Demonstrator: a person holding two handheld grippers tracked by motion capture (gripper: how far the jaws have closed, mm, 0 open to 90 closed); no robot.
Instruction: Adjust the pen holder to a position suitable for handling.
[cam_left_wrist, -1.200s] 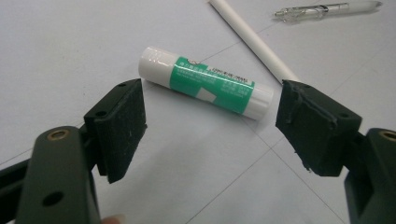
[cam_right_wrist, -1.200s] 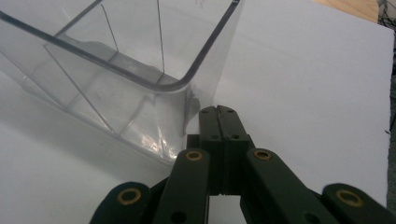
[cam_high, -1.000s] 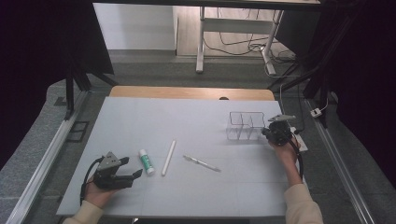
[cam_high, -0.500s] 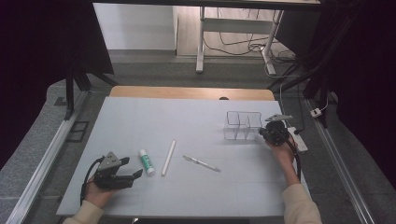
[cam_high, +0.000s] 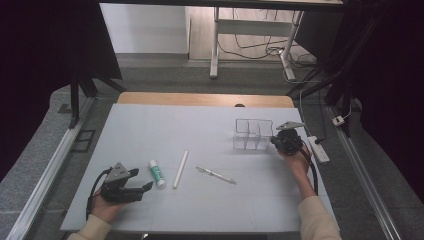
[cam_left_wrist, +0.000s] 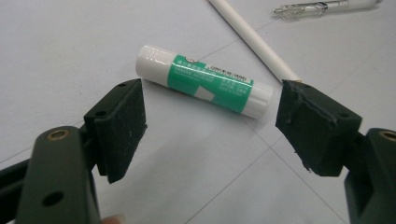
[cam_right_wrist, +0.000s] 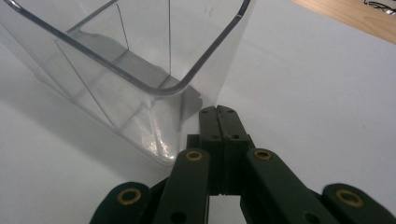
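Observation:
A green-and-white glue stick (cam_high: 157, 173) lies on the pale mat (cam_high: 165, 125) at the front left. My left gripper (cam_high: 142, 180) rests just left of it, jaws wide open. In the left gripper view the glue stick (cam_left_wrist: 203, 81) lies just beyond my open left gripper (cam_left_wrist: 210, 126), untouched. A clear divided container (cam_high: 253, 134) stands at the right. My right gripper (cam_high: 275, 142) is shut beside it. In the right gripper view my right gripper (cam_right_wrist: 218, 112) has its jaws pressed together, tips against the container's (cam_right_wrist: 140, 70) outer wall low at a corner.
A white rod (cam_high: 180, 169) and a clear pen (cam_high: 216, 174) lie mid-mat, between the glue stick and the container. A white power strip (cam_high: 318, 149) sits off the mat's right edge. A wooden strip (cam_high: 205, 99) borders the far edge.
The clear container and my right gripper have shifted a little to the left on the mat. My left gripper has stayed put.

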